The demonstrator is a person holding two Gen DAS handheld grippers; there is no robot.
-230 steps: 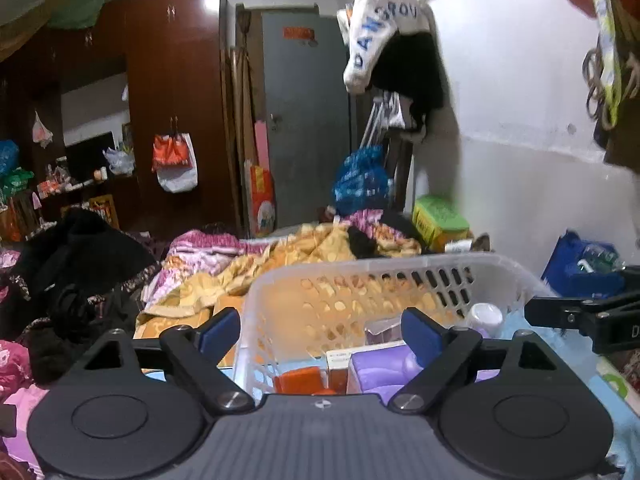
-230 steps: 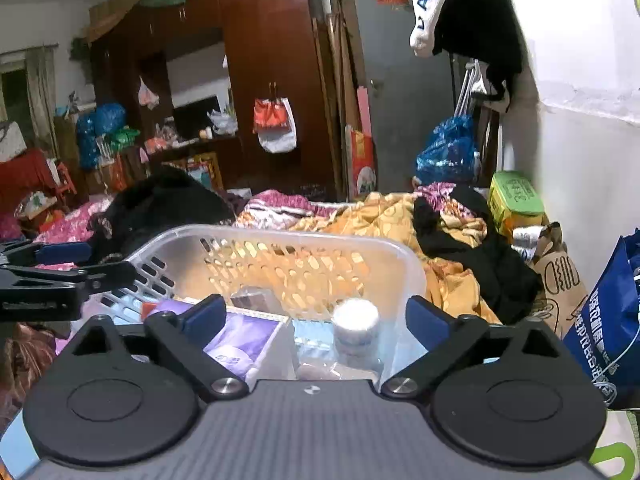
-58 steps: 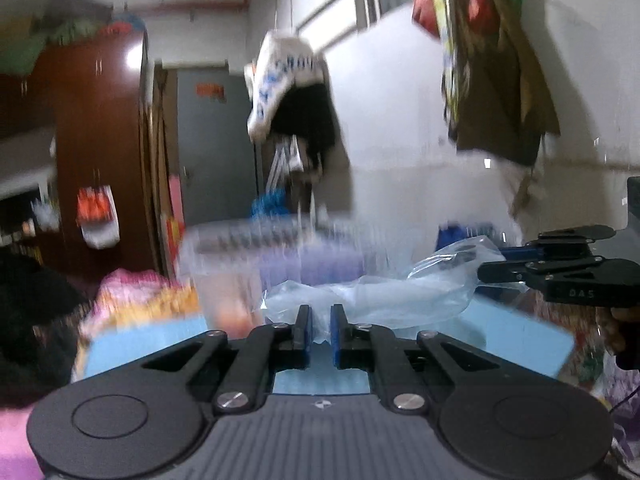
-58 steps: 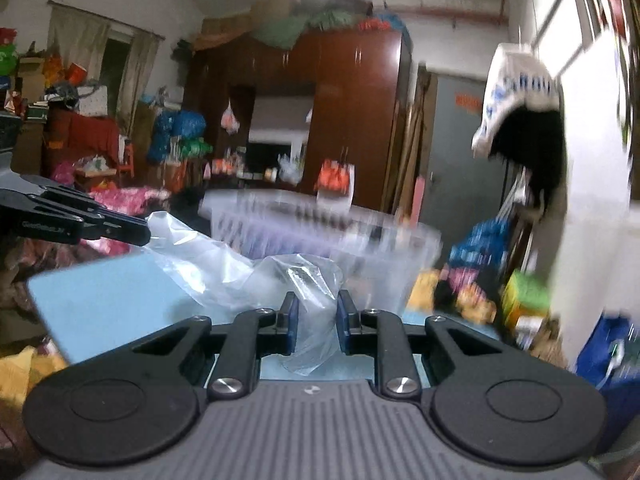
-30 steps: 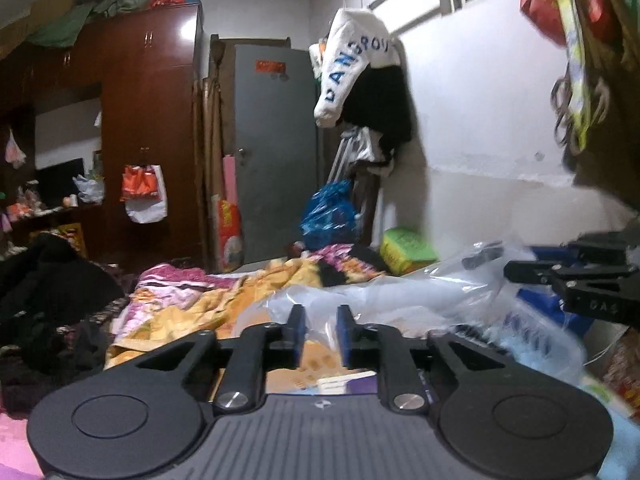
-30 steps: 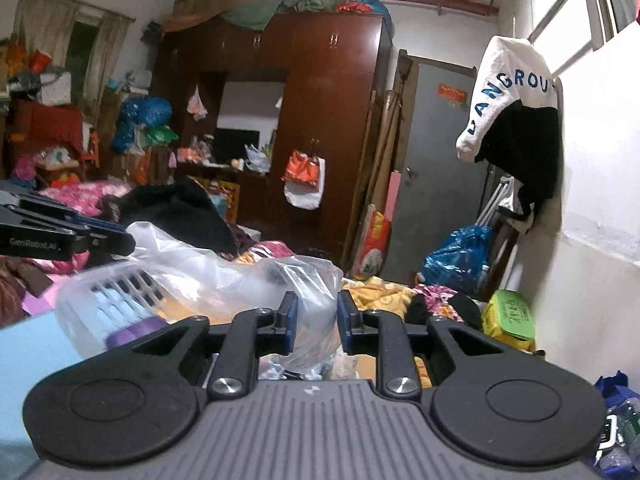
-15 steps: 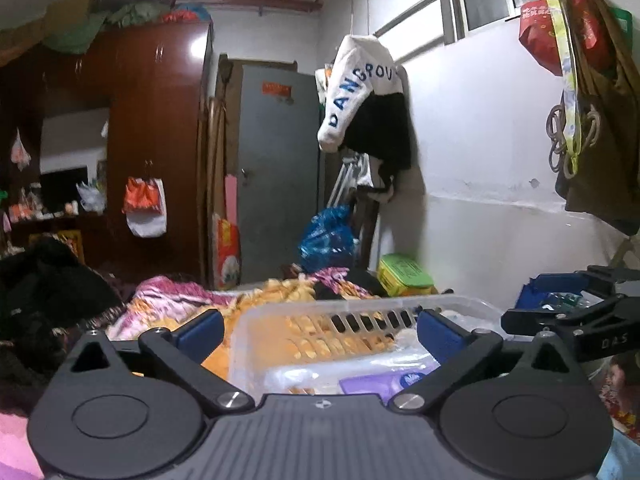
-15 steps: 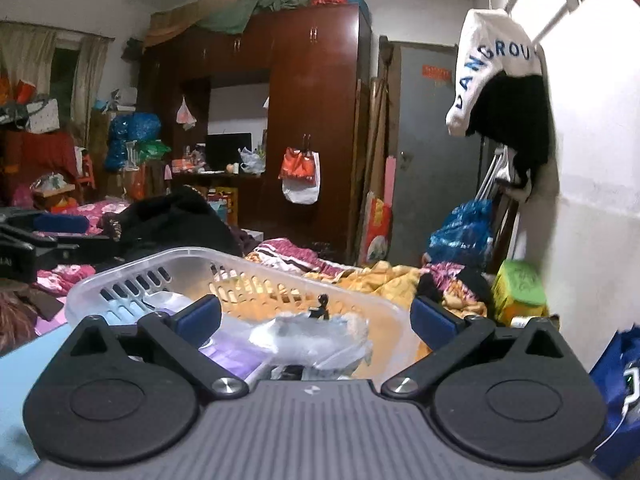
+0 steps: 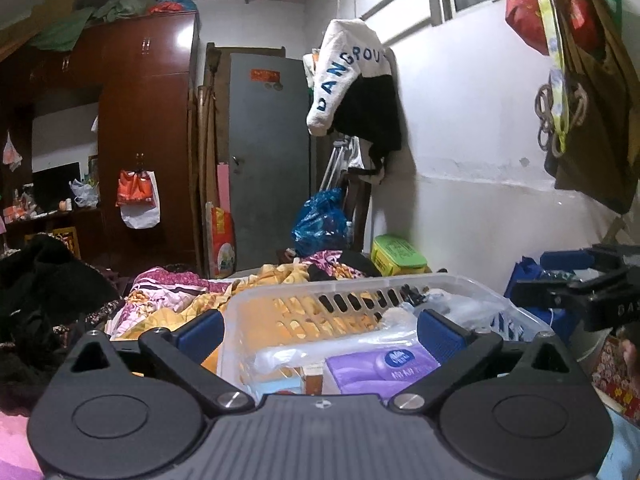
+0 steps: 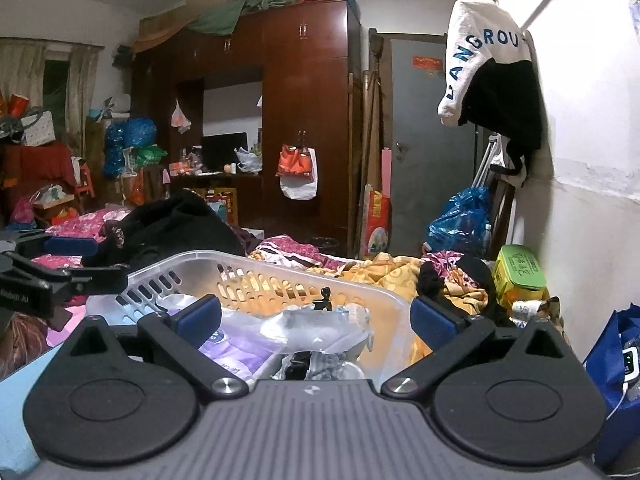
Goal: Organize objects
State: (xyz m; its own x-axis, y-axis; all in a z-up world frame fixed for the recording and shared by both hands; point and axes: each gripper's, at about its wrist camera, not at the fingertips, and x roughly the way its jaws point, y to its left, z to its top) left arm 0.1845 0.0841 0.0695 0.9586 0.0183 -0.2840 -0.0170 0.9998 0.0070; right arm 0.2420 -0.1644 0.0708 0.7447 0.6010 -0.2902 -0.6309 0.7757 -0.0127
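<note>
A translucent slotted plastic basket [image 9: 344,288] [image 10: 256,268] stands right in front of both grippers. A clear plastic bag [image 10: 320,322] [image 9: 448,308] lies crumpled inside it, on top of a purple tissue pack [image 9: 384,368] [image 10: 236,350] and other small items. My left gripper [image 9: 320,330] is open wide, its blue pads straddling the basket's near left part with nothing between them pressed. My right gripper [image 10: 316,320] is open too, with the bag loose in the basket between and beyond its pads. Each gripper shows at the edge of the other's view.
The basket rests on a light blue surface [image 10: 16,408]. Behind it is a bed heaped with yellow and pink bedding [image 10: 384,272] and black clothes [image 10: 172,228]. A green box [image 10: 518,268] and a blue bag [image 10: 616,372] sit by the white wall on the right.
A second ago both grippers were shut on the clear plastic bag held above the basket. Both jaws opened wide and the bag dropped into the basket, where it now lies.
</note>
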